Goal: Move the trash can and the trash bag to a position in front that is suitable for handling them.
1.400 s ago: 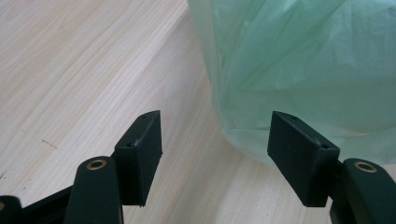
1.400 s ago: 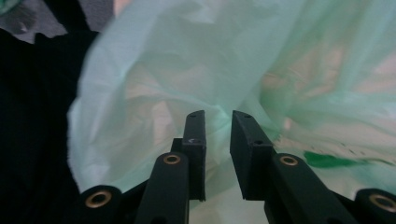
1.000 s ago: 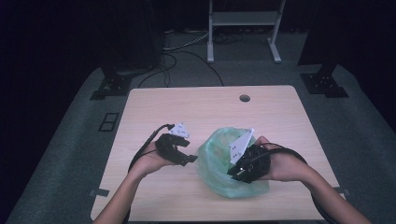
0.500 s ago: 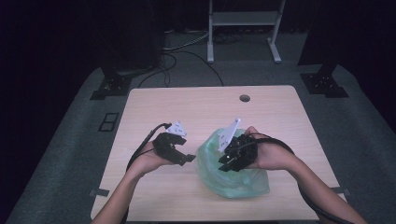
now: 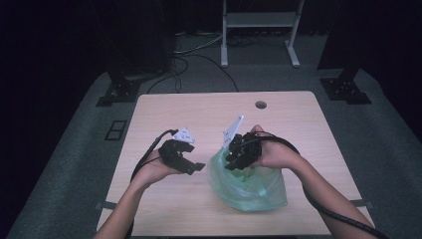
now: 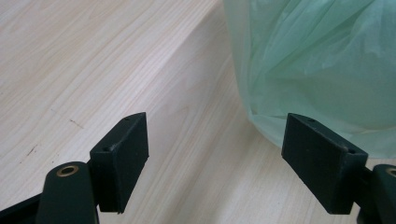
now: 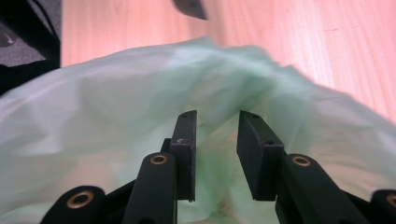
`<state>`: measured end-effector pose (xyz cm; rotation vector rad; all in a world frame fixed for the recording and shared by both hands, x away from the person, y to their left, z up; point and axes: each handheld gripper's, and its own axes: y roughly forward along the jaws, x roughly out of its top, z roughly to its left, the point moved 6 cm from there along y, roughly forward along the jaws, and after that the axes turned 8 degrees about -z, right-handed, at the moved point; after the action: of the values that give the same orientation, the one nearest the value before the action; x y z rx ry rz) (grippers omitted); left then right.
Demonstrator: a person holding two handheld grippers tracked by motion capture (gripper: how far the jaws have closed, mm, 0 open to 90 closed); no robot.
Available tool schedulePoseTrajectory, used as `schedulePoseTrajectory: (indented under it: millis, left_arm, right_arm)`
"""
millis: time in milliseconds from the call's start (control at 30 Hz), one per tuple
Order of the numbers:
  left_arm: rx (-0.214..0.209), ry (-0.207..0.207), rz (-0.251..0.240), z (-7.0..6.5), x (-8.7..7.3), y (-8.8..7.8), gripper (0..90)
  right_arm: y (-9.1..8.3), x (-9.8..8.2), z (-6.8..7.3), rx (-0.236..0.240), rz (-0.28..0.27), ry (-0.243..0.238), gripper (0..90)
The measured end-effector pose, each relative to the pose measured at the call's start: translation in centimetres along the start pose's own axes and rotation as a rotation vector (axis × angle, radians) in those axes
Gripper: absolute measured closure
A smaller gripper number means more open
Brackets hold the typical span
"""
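Green thin plastic: one bag [image 5: 249, 186] lies on my counter [image 5: 199, 107], near the front edge, a bit to the right. My left hand-held gripper [image 6: 215, 158] is spread wide beside the bag with nothing in it, and its jaws have just been opening. My right hand-held gripper [image 7: 215, 154] is over the bag, its jaws a small way apart with loose bag between them; they have just been opening too, and I do not see them pinching. I think the bag work is only partway done. The mouth is not held open. I count one bag, two hand-held grippers, one counter.
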<state>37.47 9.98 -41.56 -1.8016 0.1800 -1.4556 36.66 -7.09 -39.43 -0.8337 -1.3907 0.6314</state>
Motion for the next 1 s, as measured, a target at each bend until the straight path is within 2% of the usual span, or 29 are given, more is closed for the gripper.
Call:
schedulePoseTrajectory:
  millis: [233, 367, 500, 800, 967, 1000]
  left_arm:
    - [0.009, -0.009, -0.002, 0.4, -0.2, -0.3, 20.9]
    - [0.014, -0.013, -0.005, 0.6, -0.3, -0.4, 20.7]
    - [0.022, -0.023, -0.004, 0.9, -0.6, -0.6, 20.0]
    - [0.031, -0.032, -0.002, 1.1, -1.0, -1.2, 19.9]
    - [0.037, -0.039, -0.006, 1.2, -1.0, -1.3, 19.8]
    - [0.037, -0.041, -0.007, 1.2, -1.0, -1.3, 19.8]
  right_arm:
    - [0.0, 0.4, -1.9, -0.023, -0.004, 0.018, 68.9]
    - [0.1, 1.0, -3.1, -0.062, -0.026, 0.021, 68.4]
    - [0.1, 1.1, -4.0, -0.071, -0.046, 0.043, 67.1]
    - [-0.8, -0.3, -3.0, -0.066, -0.001, 0.035, 64.6]
    - [-1.5, -1.5, -2.8, -0.097, 0.033, 0.014, 63.2]
    - [-1.6, -1.7, -3.0, -0.114, 0.039, 0.009, 62.5]
